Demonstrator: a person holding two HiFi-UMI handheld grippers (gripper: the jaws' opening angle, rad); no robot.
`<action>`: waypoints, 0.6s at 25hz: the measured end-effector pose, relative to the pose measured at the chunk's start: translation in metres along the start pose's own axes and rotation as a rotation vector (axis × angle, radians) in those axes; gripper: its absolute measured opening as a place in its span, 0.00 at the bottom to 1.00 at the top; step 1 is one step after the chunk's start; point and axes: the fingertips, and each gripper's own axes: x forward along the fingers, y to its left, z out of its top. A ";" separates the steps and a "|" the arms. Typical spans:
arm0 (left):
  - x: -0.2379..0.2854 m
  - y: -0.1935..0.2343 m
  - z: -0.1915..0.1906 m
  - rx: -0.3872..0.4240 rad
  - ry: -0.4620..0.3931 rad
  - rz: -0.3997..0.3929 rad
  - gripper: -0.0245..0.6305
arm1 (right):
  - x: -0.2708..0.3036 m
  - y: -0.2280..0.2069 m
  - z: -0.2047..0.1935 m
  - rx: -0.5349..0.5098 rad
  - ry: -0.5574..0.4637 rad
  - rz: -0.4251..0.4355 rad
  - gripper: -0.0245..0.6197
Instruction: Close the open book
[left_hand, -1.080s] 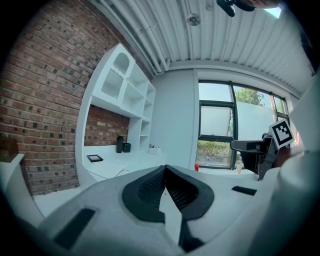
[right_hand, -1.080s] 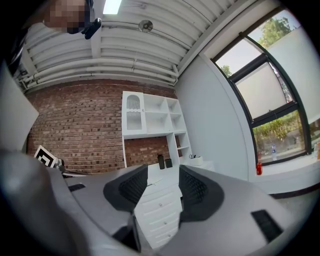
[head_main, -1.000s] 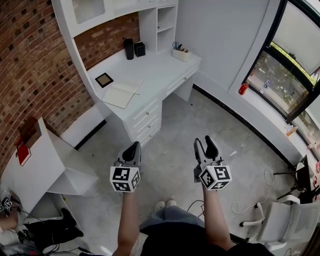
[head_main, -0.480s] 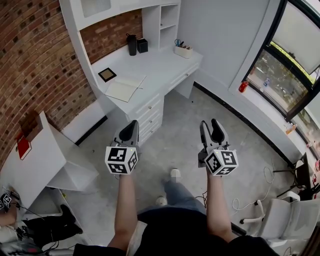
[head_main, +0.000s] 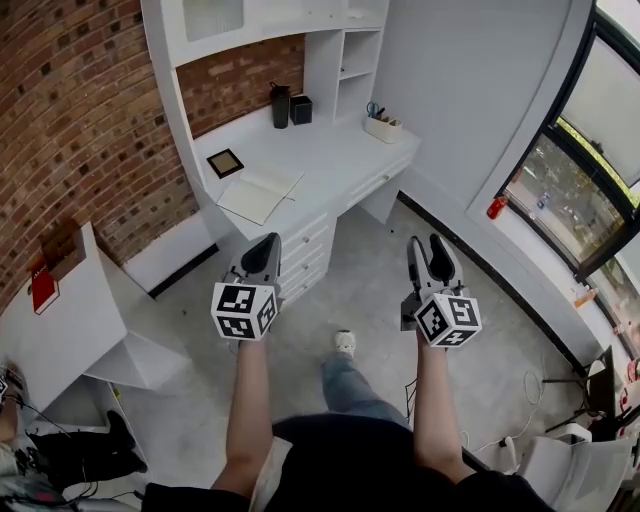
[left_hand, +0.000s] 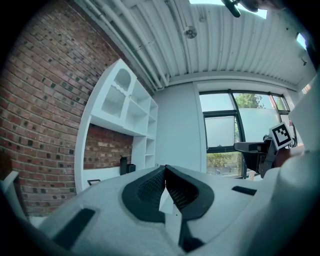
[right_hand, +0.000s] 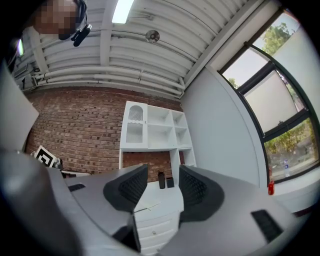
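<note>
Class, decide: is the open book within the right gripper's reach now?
Likely not yet: the right gripper hangs over floor, short of the open book on the desk; nothing blocks it.

desk (head_main: 340, 150): 1 | open book (head_main: 258, 193): 1 | small dark frame (head_main: 225, 162): 1, left of book | black bottle (head_main: 280, 104): 1, far | black box (head_main: 301, 109): 1, far | pen holder (head_main: 382, 128): 1, far right | red object (head_main: 497, 207): 1, right sill | grippers: 2, left gripper (head_main: 268, 245), right gripper (head_main: 427, 247)
</note>
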 end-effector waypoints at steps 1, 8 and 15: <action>0.008 0.004 -0.002 0.000 0.002 0.008 0.05 | 0.010 -0.005 -0.004 0.004 0.001 0.004 0.31; 0.065 0.038 -0.035 -0.038 0.054 0.090 0.05 | 0.090 -0.034 -0.047 0.044 0.072 0.057 0.31; 0.125 0.072 -0.042 -0.043 0.101 0.165 0.05 | 0.189 -0.051 -0.069 0.079 0.121 0.151 0.31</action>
